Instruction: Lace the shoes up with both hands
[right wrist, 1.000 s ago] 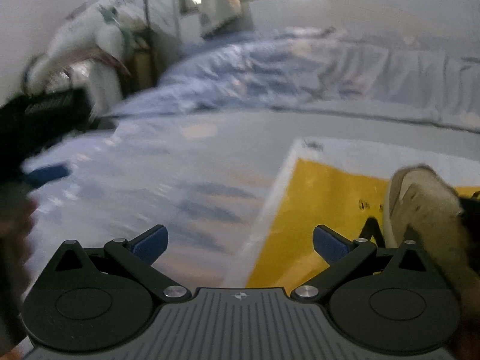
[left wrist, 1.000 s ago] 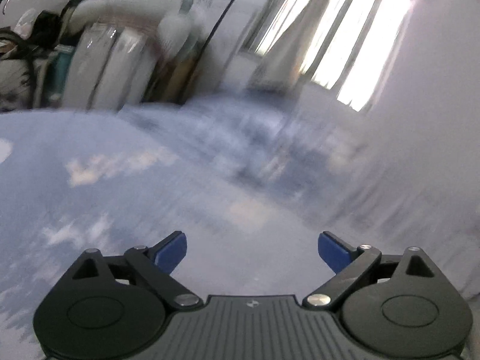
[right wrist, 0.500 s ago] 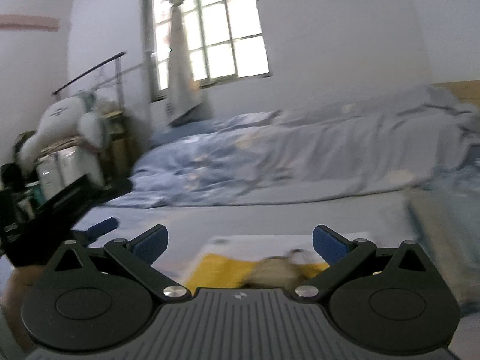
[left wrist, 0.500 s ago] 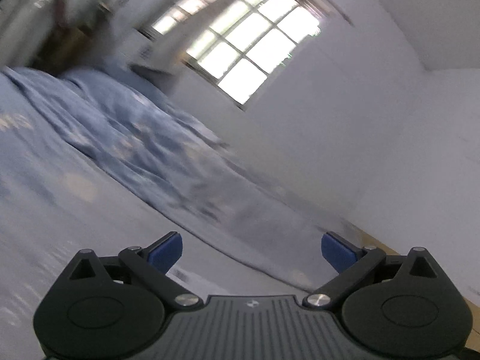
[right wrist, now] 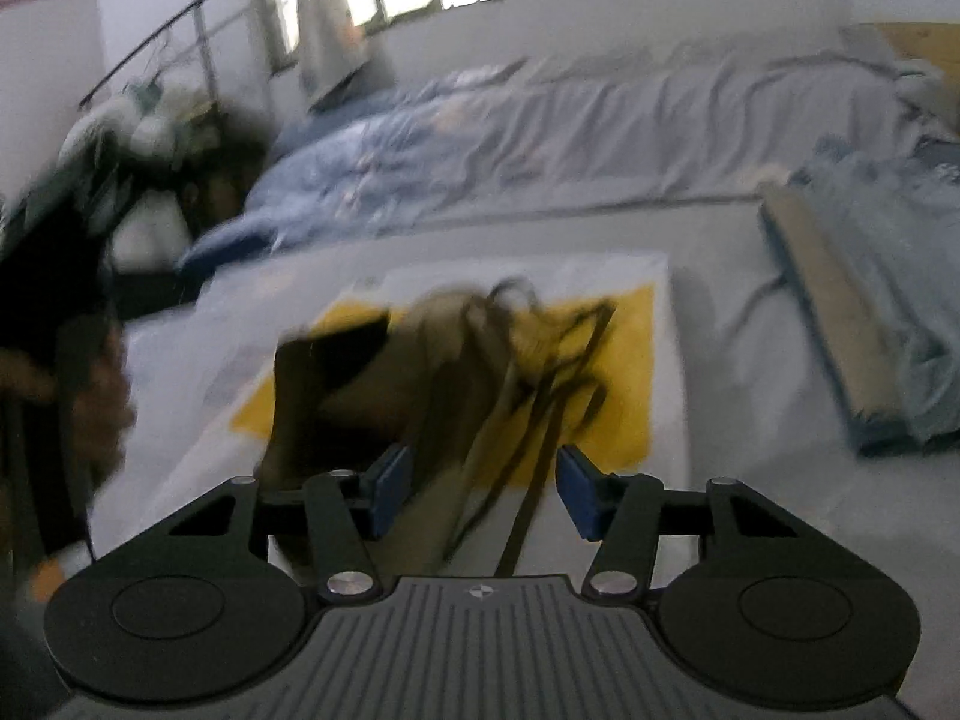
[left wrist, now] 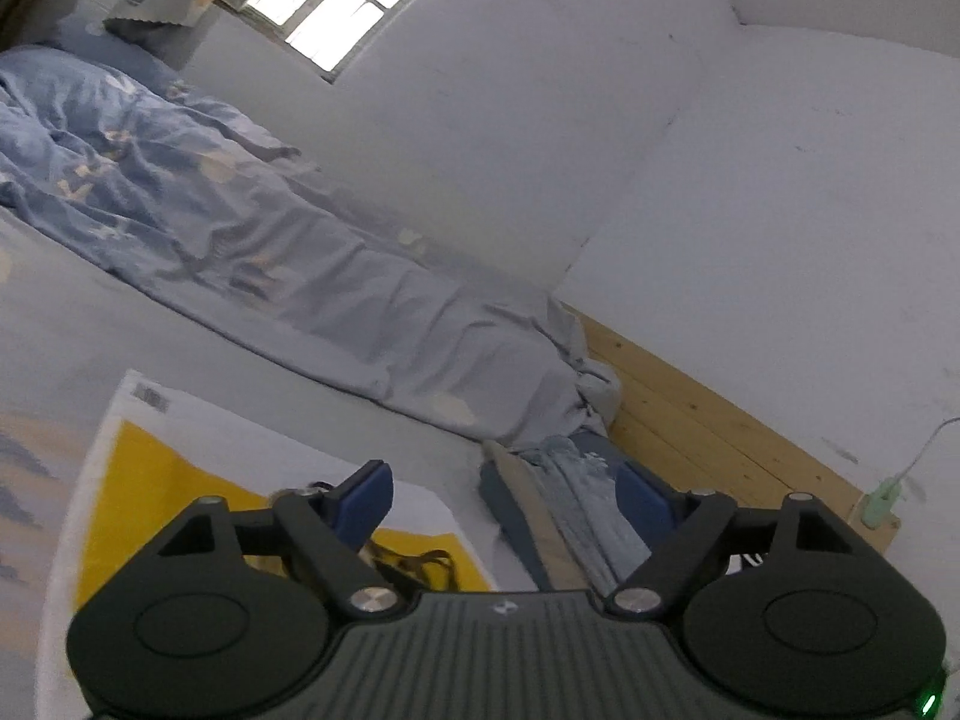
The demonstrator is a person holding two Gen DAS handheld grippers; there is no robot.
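Observation:
A tan shoe (right wrist: 360, 384) lies on a yellow and white mat (right wrist: 630, 396) on the bed, blurred, with loose dark laces (right wrist: 564, 360) spilling over it. My right gripper (right wrist: 483, 492) hovers just above the shoe. Its jaws are closing, with lace strands and the shoe's edge between the blue pads (right wrist: 390, 489), which do not press on them. In the left wrist view only the laces (left wrist: 420, 561) and a sliver of the shoe (left wrist: 288, 492) show behind the left finger. My left gripper (left wrist: 504, 498) is at the mat's (left wrist: 138, 468) far edge, its jaws closing on nothing.
A rumpled blue quilt (left wrist: 180, 204) runs along the far side of the bed. Folded denim clothes (right wrist: 870, 312) lie right of the mat. A wooden headboard (left wrist: 708, 420) stands against the white wall. A person's hand (right wrist: 102, 402) is at the left, with cluttered storage (right wrist: 150, 138) behind it.
Both cameras swung round. The left view turned from the quilt and window to the mat and headboard. The right gripper came in over the shoe, and its jaws narrowed around the laces.

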